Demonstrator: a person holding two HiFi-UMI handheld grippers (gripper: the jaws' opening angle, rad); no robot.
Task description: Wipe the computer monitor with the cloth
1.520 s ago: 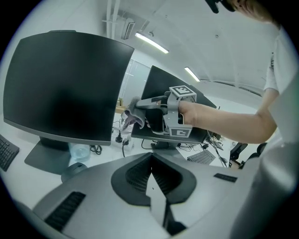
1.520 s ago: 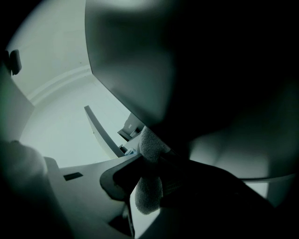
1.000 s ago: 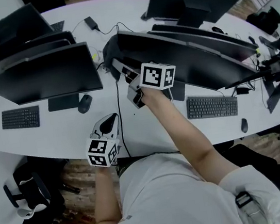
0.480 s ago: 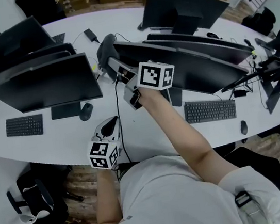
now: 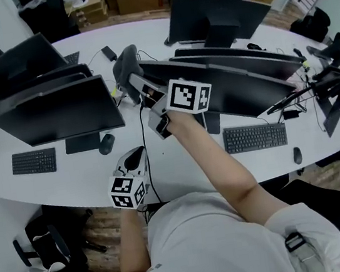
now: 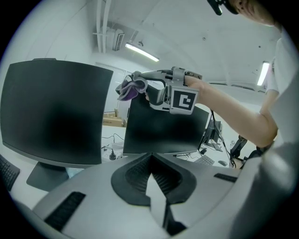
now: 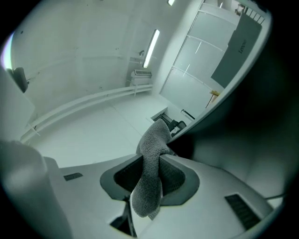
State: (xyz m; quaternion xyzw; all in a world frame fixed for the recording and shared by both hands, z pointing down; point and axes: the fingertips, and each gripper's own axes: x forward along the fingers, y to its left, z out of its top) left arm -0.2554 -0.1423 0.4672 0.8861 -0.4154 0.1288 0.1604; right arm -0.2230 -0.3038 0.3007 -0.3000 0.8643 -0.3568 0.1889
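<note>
A wide dark computer monitor (image 5: 239,87) stands in the middle of the white desk (image 5: 69,179). In the left gripper view the same monitor (image 6: 163,130) faces me. My right gripper (image 5: 139,83) is raised at the screen's upper left corner, shut on a grey cloth (image 5: 123,66). The cloth (image 7: 152,168) hangs out from between the jaws, right next to the dark screen (image 7: 252,116). My left gripper (image 5: 134,156) stays low near the desk's front edge, shut with nothing in it (image 6: 152,156). From there the right gripper (image 6: 142,87) and the bunched cloth (image 6: 130,88) show up high.
Another monitor (image 5: 55,111) stands to the left with a keyboard (image 5: 33,162) and mouse (image 5: 106,143) before it. A second keyboard (image 5: 255,137) and mouse (image 5: 296,155) lie at the right. More monitors (image 5: 218,11) stand behind. A black cable (image 5: 146,148) runs across the desk.
The right gripper keeps the cloth at the monitor's upper left corner, shifting only slightly. The left gripper has hardly moved. The head view has drifted a little.
</note>
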